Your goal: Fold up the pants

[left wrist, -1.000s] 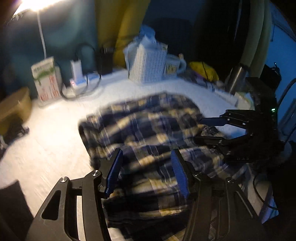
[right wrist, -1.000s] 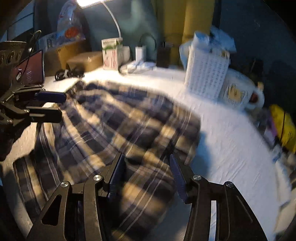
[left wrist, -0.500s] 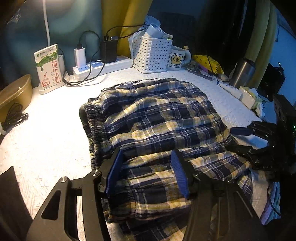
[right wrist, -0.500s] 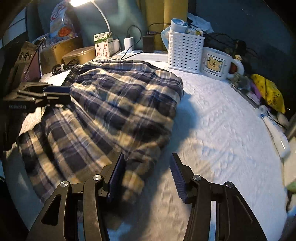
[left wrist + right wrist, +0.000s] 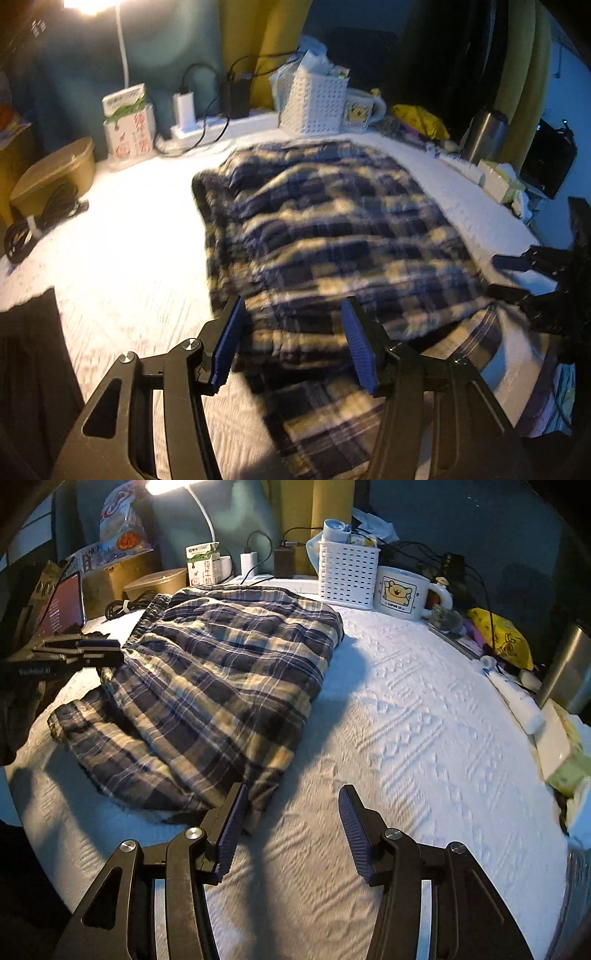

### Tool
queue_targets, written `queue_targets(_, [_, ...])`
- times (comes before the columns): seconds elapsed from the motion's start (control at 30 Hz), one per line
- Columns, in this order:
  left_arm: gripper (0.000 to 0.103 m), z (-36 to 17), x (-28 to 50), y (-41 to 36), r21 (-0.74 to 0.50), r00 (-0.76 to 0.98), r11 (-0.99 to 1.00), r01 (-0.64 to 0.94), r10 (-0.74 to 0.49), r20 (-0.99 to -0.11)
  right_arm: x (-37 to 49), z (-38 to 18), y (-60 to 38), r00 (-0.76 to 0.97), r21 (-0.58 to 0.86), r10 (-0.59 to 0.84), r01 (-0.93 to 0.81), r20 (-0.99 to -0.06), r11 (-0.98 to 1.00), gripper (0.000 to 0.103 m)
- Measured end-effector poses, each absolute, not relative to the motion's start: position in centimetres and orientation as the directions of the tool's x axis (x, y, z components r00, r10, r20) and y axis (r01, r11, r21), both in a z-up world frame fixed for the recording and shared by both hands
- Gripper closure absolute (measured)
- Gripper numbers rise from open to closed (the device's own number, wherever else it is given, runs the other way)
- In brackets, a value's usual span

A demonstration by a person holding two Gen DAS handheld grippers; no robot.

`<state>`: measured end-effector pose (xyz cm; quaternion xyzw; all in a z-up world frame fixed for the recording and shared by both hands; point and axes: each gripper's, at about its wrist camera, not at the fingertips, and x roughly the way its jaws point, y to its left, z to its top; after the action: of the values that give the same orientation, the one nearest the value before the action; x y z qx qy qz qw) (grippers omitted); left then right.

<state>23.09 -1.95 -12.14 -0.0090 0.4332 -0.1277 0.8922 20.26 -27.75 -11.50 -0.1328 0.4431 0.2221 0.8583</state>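
The blue and yellow plaid pants (image 5: 332,236) lie folded over on the white textured cloth, waistband at the left; they also show in the right wrist view (image 5: 221,679). My left gripper (image 5: 291,347) is open and empty, hovering over the near edge of the pants. My right gripper (image 5: 290,827) is open and empty, over the bare cloth just right of the pants' lower corner. The left gripper also shows at the left edge of the right wrist view (image 5: 81,650), beside the waistband. The right gripper shows at the right of the left wrist view (image 5: 524,273).
At the back stand a white basket (image 5: 347,572), a bear mug (image 5: 402,592), a milk carton (image 5: 203,566), a power strip with chargers (image 5: 195,122) and a lamp. A brown tub (image 5: 55,173) and black cable (image 5: 40,221) are left. A steel flask (image 5: 484,133) and boxes are right.
Both grippers have pulled back from the pants and the left view has swung, now blurred. The right gripper has shifted right, off the fabric onto the bare cloth. The pants stay folded.
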Motion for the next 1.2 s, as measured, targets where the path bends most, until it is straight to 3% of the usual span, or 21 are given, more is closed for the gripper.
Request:
queue_targets(0.27, [0.049, -11.3, 20.1, -0.7, -0.164, 0.606, 0.969, 0.186, -0.245, -0.757, 18.8, -11.0, -27.9, 0.51, -0.077, 0.21, -0.485, -0.834, 0.871, 0.05])
queue_targets(0.53, [0.049, -11.6, 18.0, -3.3, -0.185, 0.587, 0.952, 0.243, -0.296, -0.753, 18.0, -8.0, -24.0, 0.567, 0.005, 0.352, -0.523, -0.744, 0.852, 0.05])
queue_targets(0.83, [0.049, -13.9, 17.1, -3.8, -0.15, 0.554, 0.959, 0.242, -0.264, -0.79, 16.7, -12.3, -19.6, 0.496, -0.039, 0.324, -0.59, -0.806, 0.807, 0.05])
queue_targets(1.2, [0.047, -14.1, 15.2, -2.4, -0.127, 0.54, 0.966, 0.226, -0.233, -0.809, 15.1, -12.3, -21.4, 0.473, -0.004, 0.354, -0.604, -0.807, 0.797, 0.047])
